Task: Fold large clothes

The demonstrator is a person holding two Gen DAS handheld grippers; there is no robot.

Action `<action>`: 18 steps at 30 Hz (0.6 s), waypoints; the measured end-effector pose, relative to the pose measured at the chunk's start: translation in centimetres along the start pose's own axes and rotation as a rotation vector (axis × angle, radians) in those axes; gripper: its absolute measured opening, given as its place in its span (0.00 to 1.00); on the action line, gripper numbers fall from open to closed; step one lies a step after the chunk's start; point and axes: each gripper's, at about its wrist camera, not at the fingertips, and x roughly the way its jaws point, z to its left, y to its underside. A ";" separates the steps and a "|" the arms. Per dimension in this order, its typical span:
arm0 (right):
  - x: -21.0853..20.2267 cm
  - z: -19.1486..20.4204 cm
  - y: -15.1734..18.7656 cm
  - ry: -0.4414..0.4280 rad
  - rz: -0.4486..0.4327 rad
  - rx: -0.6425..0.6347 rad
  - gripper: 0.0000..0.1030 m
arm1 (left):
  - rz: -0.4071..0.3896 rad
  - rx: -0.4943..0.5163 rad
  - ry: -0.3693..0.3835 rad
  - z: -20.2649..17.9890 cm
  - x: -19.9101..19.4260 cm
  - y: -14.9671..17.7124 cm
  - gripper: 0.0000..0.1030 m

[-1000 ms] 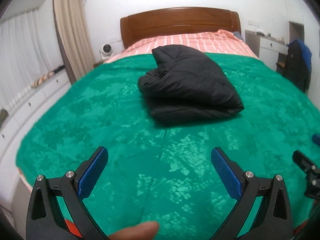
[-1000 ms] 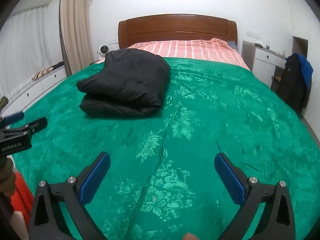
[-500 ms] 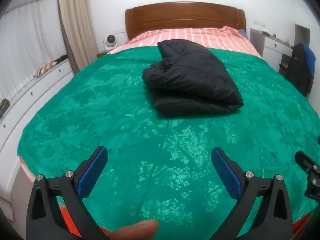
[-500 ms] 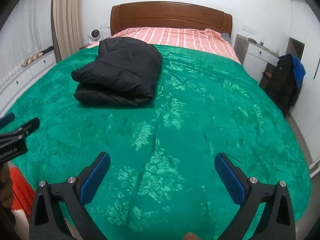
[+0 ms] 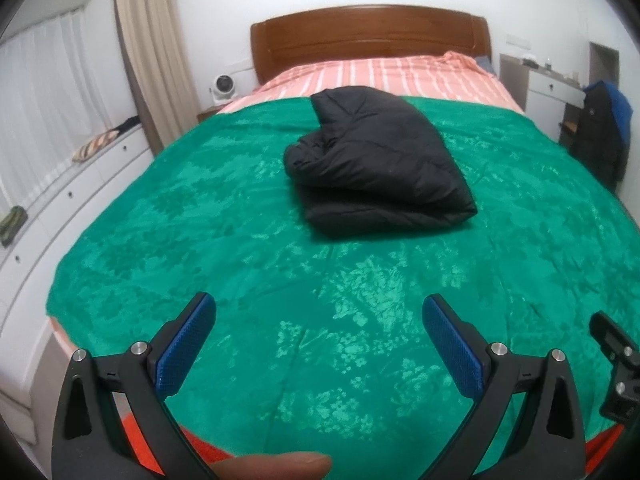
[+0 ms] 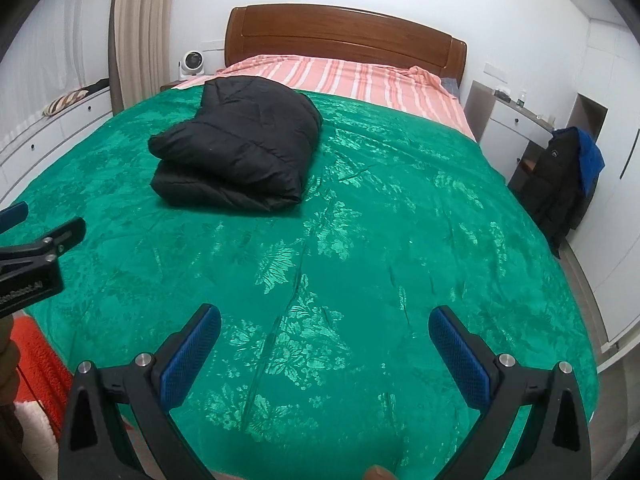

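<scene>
A black puffy jacket [image 5: 376, 168] lies folded into a thick bundle on the green bedspread [image 5: 240, 240], toward the head of the bed. It also shows in the right wrist view [image 6: 236, 152], left of centre. My left gripper [image 5: 316, 320] is open and empty, above the foot of the bed, well short of the jacket. My right gripper [image 6: 324, 332] is open and empty too, above the foot of the bed to the right of the jacket. The left gripper [image 6: 36, 248] shows at the left edge of the right wrist view.
A wooden headboard [image 5: 368, 36] and striped pink sheet [image 5: 380, 76] lie beyond the jacket. White drawers [image 5: 60, 208] run along the left wall. A dark coat hangs on a chair [image 6: 560, 184] by a white desk at the right. An orange rug [image 6: 36, 364] lies on the floor.
Both grippers have pulled back and risen away from the jacket, so more of the bed's foot and floor shows. The folded jacket has not moved.
</scene>
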 end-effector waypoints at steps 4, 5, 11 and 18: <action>-0.9 -0.2 -0.3 -0.056 0.001 0.021 1.00 | 0.038 0.023 0.018 -0.2 -0.6 -0.4 1.00; -1.0 -0.2 -0.3 -0.060 -0.004 0.018 1.00 | 0.042 0.026 0.023 -0.1 -0.7 -0.4 1.00; -0.7 -0.3 -0.4 -0.070 0.019 0.032 1.00 | 0.049 0.019 0.033 0.1 -1.6 -0.3 1.00; -2.3 0.6 -1.5 -0.113 -0.006 0.020 1.00 | 0.078 -0.001 0.096 0.4 -2.0 -0.3 1.00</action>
